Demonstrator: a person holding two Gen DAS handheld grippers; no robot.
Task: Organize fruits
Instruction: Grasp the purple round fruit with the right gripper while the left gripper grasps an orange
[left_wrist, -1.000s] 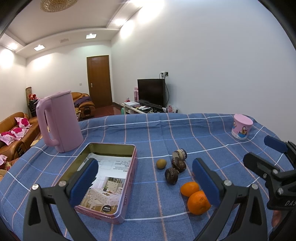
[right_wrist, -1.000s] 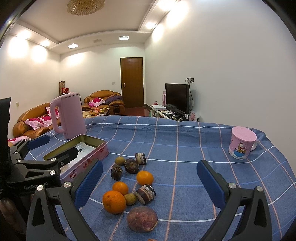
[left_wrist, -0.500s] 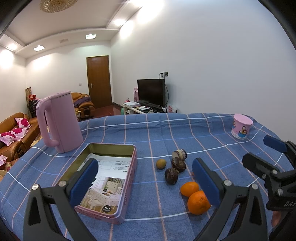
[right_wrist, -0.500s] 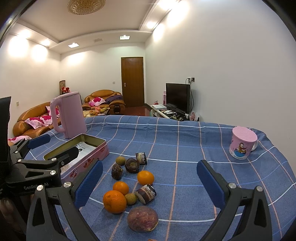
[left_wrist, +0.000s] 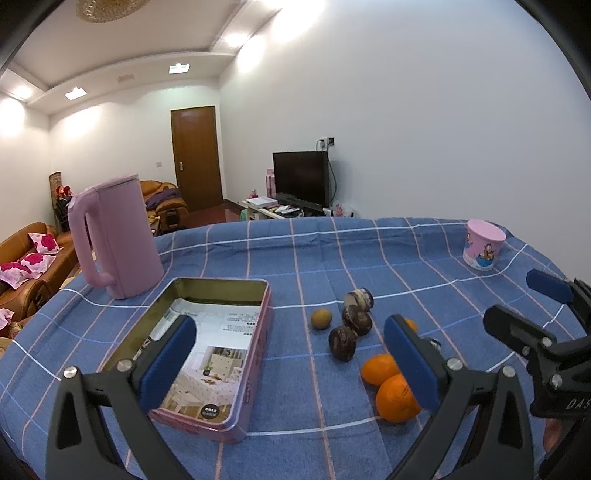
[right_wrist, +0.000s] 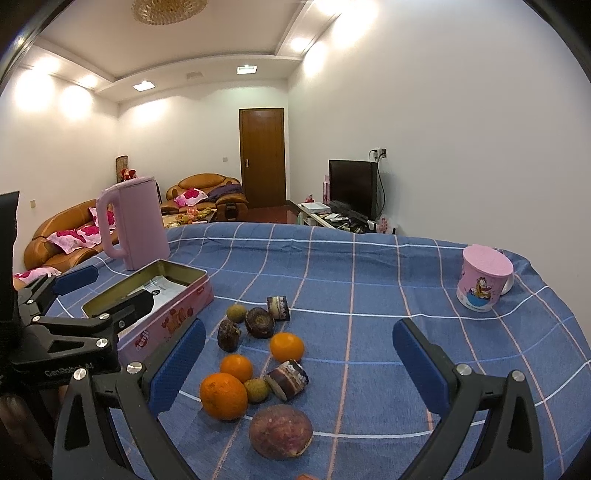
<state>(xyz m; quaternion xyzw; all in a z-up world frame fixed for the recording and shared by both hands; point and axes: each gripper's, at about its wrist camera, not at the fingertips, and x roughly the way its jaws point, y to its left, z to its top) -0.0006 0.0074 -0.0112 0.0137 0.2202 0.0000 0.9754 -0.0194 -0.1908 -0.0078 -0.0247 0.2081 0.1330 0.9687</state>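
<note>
**Both grippers wide open over fruit pile, nothing held**

We saw the left gripper hovering above the blue checked tablecloth, jaws spread wide, empty. One blue pad sat over the open pink tin, the other over the oranges. The right gripper was likewise wide open and held nothing, hanging over the fruit.

All fruit lay loose on the cloth, just right of the tin, none inside it. We noted a big orange touching a smaller orange and a small greenish fruit; a third orange sat a bit further back. A large purple-brown fruit lay nearest the right camera. Dark round fruits clustered at the far end. The tin held only a printed leaflet.

A pink kettle stood behind the tin; a pink cup stood well apart on the right.
</note>
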